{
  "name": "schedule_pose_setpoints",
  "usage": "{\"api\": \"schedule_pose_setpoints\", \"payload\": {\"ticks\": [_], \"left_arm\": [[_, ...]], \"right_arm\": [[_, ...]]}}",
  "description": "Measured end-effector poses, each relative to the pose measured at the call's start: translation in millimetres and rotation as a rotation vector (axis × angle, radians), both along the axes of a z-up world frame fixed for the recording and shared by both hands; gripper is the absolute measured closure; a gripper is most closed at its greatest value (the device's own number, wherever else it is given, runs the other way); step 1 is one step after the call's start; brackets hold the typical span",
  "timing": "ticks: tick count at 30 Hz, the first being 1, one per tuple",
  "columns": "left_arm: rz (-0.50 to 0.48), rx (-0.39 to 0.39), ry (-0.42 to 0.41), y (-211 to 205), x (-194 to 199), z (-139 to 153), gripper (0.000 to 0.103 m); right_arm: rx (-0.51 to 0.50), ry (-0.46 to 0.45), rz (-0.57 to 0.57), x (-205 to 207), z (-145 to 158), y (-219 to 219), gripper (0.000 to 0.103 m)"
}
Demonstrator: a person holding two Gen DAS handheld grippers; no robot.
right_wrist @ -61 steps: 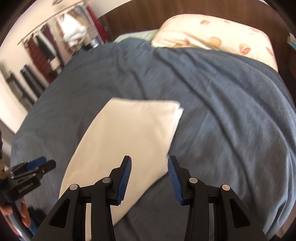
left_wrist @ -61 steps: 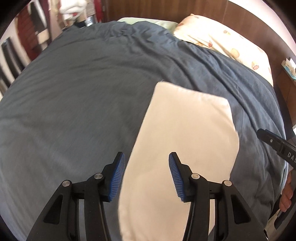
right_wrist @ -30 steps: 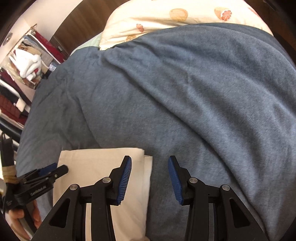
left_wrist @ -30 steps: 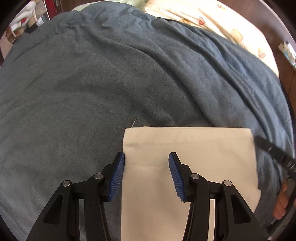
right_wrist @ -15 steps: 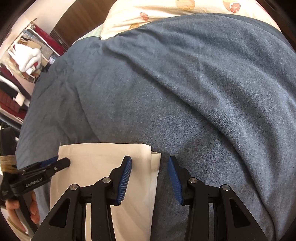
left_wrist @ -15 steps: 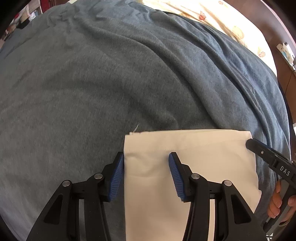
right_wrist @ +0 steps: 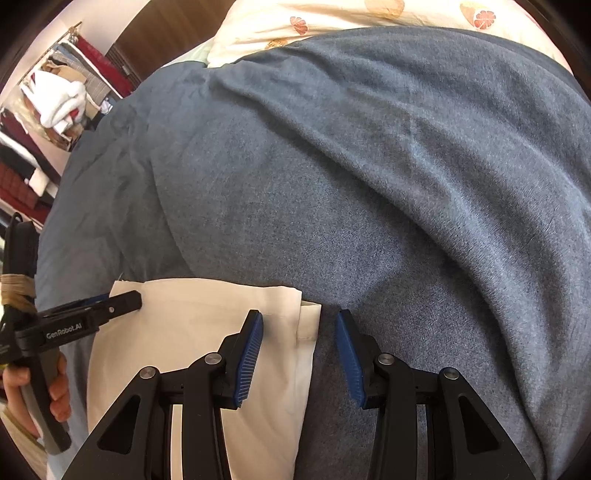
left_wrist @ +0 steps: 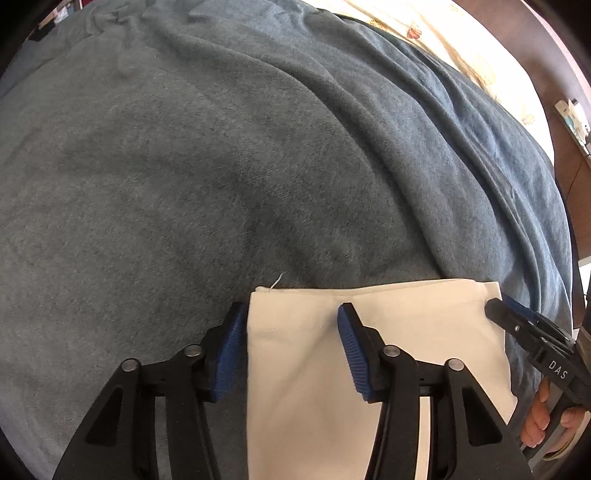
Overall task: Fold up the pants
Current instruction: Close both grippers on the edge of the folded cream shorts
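The cream pants (left_wrist: 406,332) lie folded flat on the blue-grey blanket (left_wrist: 221,166), far edge straight across. My left gripper (left_wrist: 291,347) is open, straddling the far left corner of the pants, empty. My right gripper (right_wrist: 299,354) is open, straddling the far right corner of the pants (right_wrist: 184,325), where a lower layer sticks out past the top layer. Each gripper shows in the other's view: the right one (left_wrist: 532,332) at the right edge, the left one (right_wrist: 96,306) at the left.
A fruit-print pillow (right_wrist: 369,18) lies at the head of the bed against a dark wooden headboard. A clothes rack with hanging garments (right_wrist: 55,99) stands at the far left. The blanket (right_wrist: 406,166) has long creases.
Both grippers have swung from a slanted view to face the far edge of the pants and come lower, each open over a far corner. The pants lie still.
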State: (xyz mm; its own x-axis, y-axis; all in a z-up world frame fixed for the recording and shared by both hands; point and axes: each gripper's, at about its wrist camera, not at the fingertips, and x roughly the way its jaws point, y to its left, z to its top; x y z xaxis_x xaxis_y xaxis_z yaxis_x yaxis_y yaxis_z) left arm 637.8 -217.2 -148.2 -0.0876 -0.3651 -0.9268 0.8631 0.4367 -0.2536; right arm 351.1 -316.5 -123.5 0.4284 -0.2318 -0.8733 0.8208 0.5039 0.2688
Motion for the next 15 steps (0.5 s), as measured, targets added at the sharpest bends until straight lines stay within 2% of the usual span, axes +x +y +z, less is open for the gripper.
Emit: {"api": "schedule_pose_setpoints", "payload": {"ticks": [2, 4, 6, 12, 15], "left_arm": [[-0.008, -0.005, 0.011, -5, -3, 0, 0.075], [-0.021, -0.017, 0.037, -9, -6, 1, 0.084], [-0.024, -0.017, 0.025, -11, -9, 3, 0.085], [-0.016, -0.031, -0.028, -13, -19, 19, 0.087], [-0.012, -0.059, -0.049, -10, -23, 33, 0.088]], "right_arm": [[0.007, -0.011, 0.002, -2, -2, -1, 0.061], [0.015, -0.023, 0.003, -3, -3, -3, 0.062], [0.021, -0.03, 0.006, -4, -4, -5, 0.066], [0.045, -0.058, 0.052, -2, 3, -8, 0.088], [0.01, -0.082, 0.074, -5, 19, -4, 0.092]]}}
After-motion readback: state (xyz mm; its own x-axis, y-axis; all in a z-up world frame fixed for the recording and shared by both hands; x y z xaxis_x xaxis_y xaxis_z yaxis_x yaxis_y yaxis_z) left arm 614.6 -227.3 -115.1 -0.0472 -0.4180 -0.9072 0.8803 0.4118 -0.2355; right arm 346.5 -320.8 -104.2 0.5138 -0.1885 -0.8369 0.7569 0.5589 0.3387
